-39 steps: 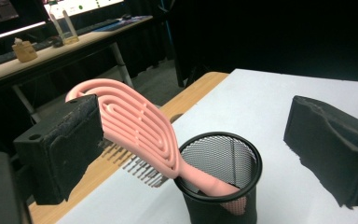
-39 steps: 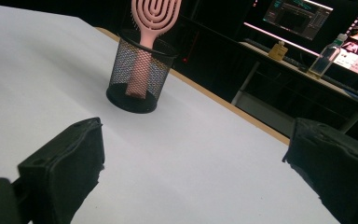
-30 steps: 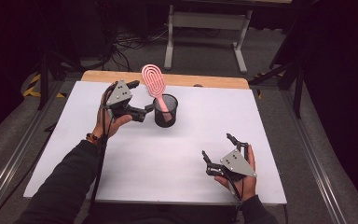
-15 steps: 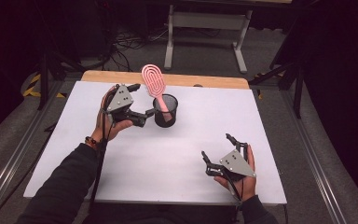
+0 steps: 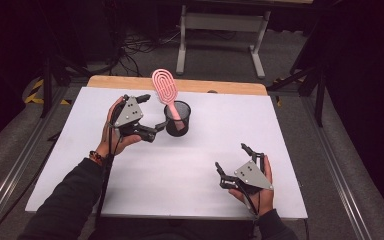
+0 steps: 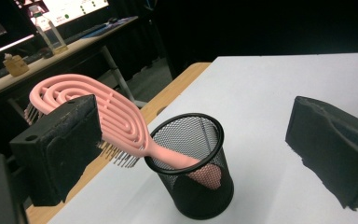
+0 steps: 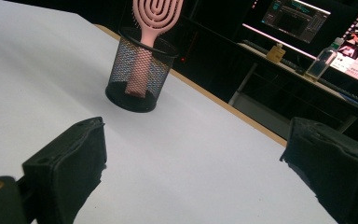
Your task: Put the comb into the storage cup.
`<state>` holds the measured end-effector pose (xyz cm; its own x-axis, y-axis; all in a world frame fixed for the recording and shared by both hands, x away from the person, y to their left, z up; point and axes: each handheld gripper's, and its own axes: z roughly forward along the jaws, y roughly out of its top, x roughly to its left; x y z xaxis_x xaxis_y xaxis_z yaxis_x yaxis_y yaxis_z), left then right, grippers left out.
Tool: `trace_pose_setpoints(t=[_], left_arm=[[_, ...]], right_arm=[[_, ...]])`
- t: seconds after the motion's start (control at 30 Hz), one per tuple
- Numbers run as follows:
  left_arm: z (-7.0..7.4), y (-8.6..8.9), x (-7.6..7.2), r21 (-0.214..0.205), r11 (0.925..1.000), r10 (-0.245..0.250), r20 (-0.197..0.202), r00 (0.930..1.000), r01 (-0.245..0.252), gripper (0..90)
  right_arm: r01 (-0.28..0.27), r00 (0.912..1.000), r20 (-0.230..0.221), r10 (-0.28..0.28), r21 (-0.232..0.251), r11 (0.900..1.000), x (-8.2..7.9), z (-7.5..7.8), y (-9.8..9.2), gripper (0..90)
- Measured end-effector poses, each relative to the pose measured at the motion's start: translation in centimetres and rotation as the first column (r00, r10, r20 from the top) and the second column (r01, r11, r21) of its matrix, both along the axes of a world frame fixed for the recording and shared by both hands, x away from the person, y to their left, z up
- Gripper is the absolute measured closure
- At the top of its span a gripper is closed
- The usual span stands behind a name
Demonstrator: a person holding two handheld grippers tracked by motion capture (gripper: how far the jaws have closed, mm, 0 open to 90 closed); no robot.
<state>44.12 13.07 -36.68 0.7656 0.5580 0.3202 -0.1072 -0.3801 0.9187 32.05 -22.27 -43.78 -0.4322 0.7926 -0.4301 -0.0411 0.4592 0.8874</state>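
On table: pink hairbrush (image 5: 166, 92) in mesh cup (image 5: 177, 119); my left gripper (image 5: 150, 116) spread wide beside it, right gripper (image 5: 235, 162) spread idle; next, I judge, clamp brush.

pink hairbrush (image 5: 166, 91) | black mesh cup (image 5: 177, 119) | white table (image 5: 190, 165)

White table surface (image 5: 190, 165) is laid over a wooden board; a strip of bare wood (image 5: 220, 86) is exposed along the far edge. Beyond the table, a pale metal stand (image 5: 220, 22) and loose cables (image 5: 130, 50) are seen on the grey floor. In the right gripper view, lit monitors (image 7: 298, 16) and a clear bottle (image 7: 320, 61) are noted on a dark desk.
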Motion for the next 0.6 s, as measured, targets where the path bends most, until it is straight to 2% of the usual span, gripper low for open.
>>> trace_pose_setpoints(t=[0.23,0.3,0.6], left_arm=[[-0.3,0.1,-0.6,0.033,0.9994,0.002,0.009,1.0,-0.002,4.1],[-0.4,0.1,-0.9,0.022,0.9997,-0.003,0.008,1.0,0.003,4.3],[-0.7,0.5,-1.7,0.019,0.9997,-0.017,0.012,0.9998,0.017,4.7]], right_arm=[[0.003,1.0,0.001,-0.003,0.005,1.0,0.0,0.0,0.0,6.0],[0.003,1.0,0.001,-0.003,0.011,0.9999,0.0,0.0,-0.1,6.1],[-0.001,1.0,0.002,0.001,-0.002,1.0,0.0,-0.1,0.1,6.1]])
